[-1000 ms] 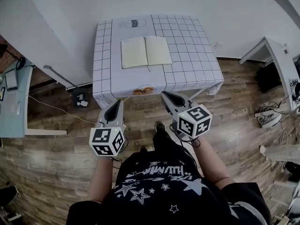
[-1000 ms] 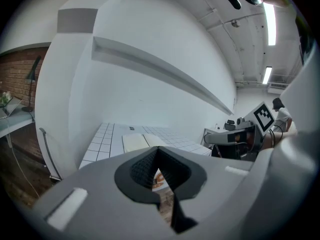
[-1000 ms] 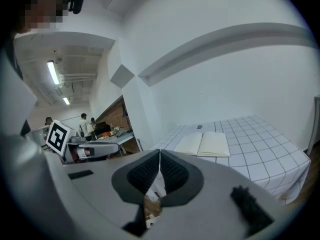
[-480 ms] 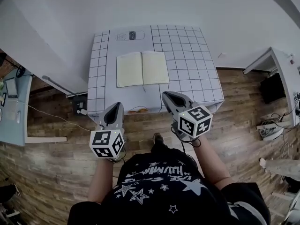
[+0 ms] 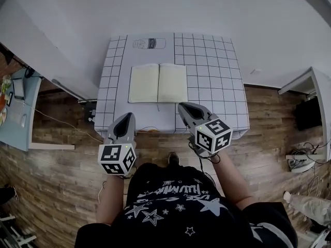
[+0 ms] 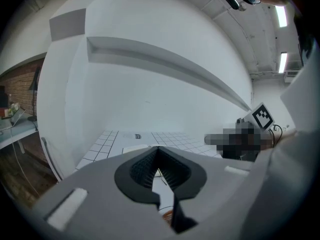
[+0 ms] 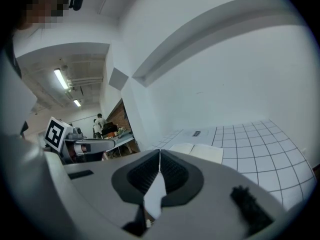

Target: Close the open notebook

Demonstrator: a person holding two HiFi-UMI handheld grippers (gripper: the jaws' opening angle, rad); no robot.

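Both claws, left gripper (image 5: 126,117) and right gripper (image 5: 182,107), had drawn up to the white grid-patterned table (image 5: 207,61), jaws together, empty; the open cream-paged notebook (image 5: 158,82) lay mid-table, still unclosed.

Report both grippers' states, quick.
Left gripper: shut, holding nothing.
Right gripper: shut, holding nothing.

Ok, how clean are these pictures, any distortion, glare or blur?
Head view: fisheye bows the white grid-lined table, yet the open cream-paged notebook is sharp under even light. Left gripper view: dark rounded corners, ceiling strip lights glare at top right. Right gripper view: same vignette, wall ledge bent into an arc.
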